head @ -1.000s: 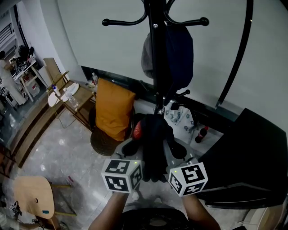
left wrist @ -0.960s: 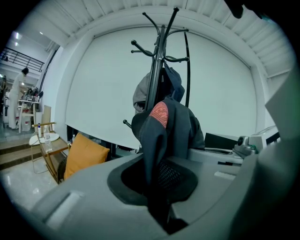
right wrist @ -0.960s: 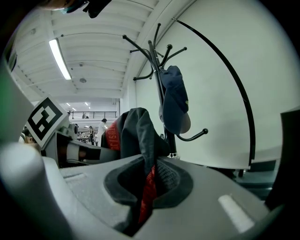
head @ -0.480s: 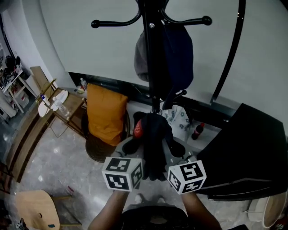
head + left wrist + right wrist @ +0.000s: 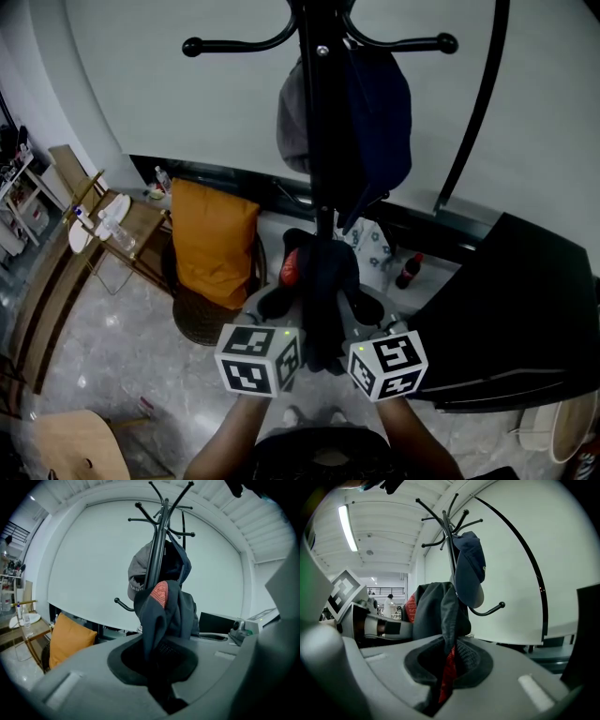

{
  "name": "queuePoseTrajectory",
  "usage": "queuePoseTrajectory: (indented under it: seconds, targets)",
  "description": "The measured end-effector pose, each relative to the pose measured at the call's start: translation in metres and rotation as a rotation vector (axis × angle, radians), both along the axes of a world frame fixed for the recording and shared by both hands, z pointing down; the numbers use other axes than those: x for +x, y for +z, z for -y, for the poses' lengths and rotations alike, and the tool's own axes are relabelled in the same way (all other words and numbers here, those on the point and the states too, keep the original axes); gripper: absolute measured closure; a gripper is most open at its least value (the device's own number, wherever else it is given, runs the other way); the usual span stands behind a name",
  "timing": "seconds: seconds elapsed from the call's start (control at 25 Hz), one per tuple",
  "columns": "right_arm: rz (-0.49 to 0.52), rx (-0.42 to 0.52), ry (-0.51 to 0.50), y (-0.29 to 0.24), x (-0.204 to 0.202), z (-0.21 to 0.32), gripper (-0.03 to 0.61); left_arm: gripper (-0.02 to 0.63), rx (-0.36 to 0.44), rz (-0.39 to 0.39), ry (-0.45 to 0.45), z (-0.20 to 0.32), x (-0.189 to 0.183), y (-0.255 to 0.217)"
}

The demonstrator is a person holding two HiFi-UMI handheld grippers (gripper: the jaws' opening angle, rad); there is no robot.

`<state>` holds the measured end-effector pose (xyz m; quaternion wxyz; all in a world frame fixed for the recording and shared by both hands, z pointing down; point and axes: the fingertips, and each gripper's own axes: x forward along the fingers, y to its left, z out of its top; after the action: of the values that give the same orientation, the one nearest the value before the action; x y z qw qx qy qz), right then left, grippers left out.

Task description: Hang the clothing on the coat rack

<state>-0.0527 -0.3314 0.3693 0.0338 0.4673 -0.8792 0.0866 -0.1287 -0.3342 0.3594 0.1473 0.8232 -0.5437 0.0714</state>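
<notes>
Containers first: a dark round tub (image 5: 192, 317) (basket or seat, can't tell) on the floor at left holds an orange cushion (image 5: 214, 242) standing upright in it. A white patterned bag (image 5: 377, 248) sits by the foot of the coat rack (image 5: 323, 122), contents not visible. A dark bottle (image 5: 409, 272) stands just beside it.

The dark garment (image 5: 323, 286), w/ a red patch (image 5: 289, 267), is bunched btwn the two grippers. It's in front of the rack's pole and below the upper hooks, not on any hook. The left gripper (image 5: 275, 305) is clamped on the garment's left side, the right gripper (image 5: 364, 307) on its right. Fabric runs down through both sets of jaws.

On the rack hang a grey cap (image 5: 292, 117) and a navy cap (image 5: 380, 112).
</notes>
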Motion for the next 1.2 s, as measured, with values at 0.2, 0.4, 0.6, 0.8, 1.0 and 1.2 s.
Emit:
queuePoseTrajectory:
  seconds: [0.2, 0.4, 0.6, 0.8, 1.0, 1.2]
  targets:
    - [-0.007, -0.008, 0.003, 0.004, -0.005, 0.009, 0.557, 0.578, -0.002, -0.004, 0.010, 0.008, -0.001, 0.003]
    - [-0.010, -0.018, 0.003, 0.008, -0.009, 0.016, 0.557, 0.580, -0.008, -0.008, 0.016, 0.014, -0.002, 0.006]
    - [-0.013, -0.023, -0.003, 0.011, -0.013, 0.023, 0.557, 0.580, -0.010, -0.010, 0.021, 0.022, -0.003, 0.007]
    - [-0.012, -0.023, 0.001, 0.011, -0.015, 0.032, 0.557, 0.580, -0.007, -0.011, 0.029, 0.030, -0.004, 0.008]
    - [-0.011, -0.020, -0.002, 0.010, -0.019, 0.037, 0.557, 0.578, -0.003, -0.012, 0.041, 0.038, -0.003, 0.007]
    - [-0.010, -0.018, 0.000, 0.010, -0.022, 0.043, 0.557, 0.580, 0.002, -0.013, 0.059, 0.043, -0.001, 0.007]
